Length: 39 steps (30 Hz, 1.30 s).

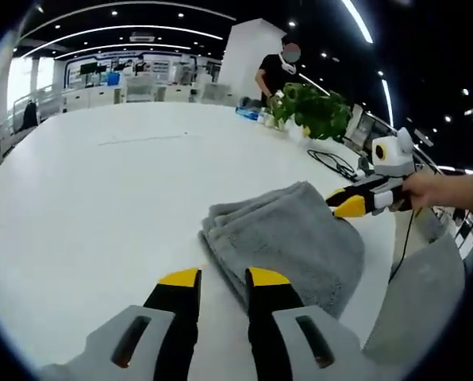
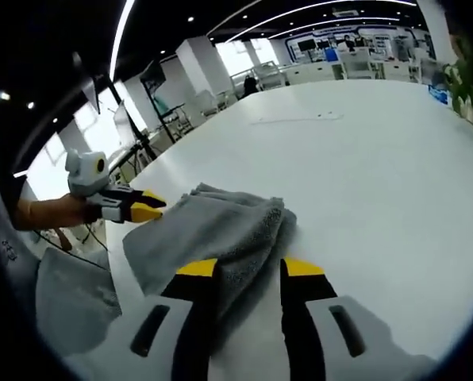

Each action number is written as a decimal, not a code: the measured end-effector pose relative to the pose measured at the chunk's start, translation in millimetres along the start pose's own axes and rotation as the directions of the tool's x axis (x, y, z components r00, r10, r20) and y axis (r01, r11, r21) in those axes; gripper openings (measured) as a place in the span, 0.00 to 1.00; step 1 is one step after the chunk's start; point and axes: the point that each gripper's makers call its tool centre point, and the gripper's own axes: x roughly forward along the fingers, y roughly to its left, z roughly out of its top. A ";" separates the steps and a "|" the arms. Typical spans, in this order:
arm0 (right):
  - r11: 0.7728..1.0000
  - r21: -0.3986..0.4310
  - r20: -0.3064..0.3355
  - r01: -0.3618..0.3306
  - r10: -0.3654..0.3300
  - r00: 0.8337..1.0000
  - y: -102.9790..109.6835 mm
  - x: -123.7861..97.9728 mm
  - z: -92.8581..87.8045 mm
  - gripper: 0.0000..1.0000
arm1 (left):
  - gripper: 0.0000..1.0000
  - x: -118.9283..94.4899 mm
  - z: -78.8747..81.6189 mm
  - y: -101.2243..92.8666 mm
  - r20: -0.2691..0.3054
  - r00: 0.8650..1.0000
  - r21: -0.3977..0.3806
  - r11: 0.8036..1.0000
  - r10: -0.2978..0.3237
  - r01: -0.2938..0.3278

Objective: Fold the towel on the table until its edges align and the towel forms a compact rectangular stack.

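folded grey towel (image 1: 288,242) between both grippers' jaws

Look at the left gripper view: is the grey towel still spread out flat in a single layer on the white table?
No. The grey towel lies bunched in a folded stack, with several layered edges showing on the white table.

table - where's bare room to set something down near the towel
The white table is bare from the folded grey towel out to its far edge. It is crowded along the side with the plant and black cable, and right at the towel, where the right gripper and left gripper sit close.
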 end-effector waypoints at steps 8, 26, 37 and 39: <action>0.998 -0.058 -0.042 0.002 -0.004 0.999 2.5 -19.3 -19.8 0.34 | 0.28 -21.9 -6.5 -4.5 -0.028 0.999 0.051 0.998 -0.045 0.047; 0.967 -0.227 -0.205 -0.120 0.073 0.976 39.4 -19.9 -75.6 0.41 | 0.35 -28.0 -58.1 -38.3 -0.196 0.964 0.160 0.965 -0.177 0.210; 0.969 -0.211 -0.176 -0.129 0.092 0.980 40.9 -6.8 -70.4 0.36 | 0.34 -13.7 -55.4 -57.4 -0.206 0.950 0.160 0.950 -0.235 0.270; 0.966 -0.219 -0.178 -0.138 0.100 0.979 41.8 -5.0 -70.3 0.36 | 0.32 -10.1 -55.8 -59.8 -0.209 0.948 0.162 0.948 -0.239 0.274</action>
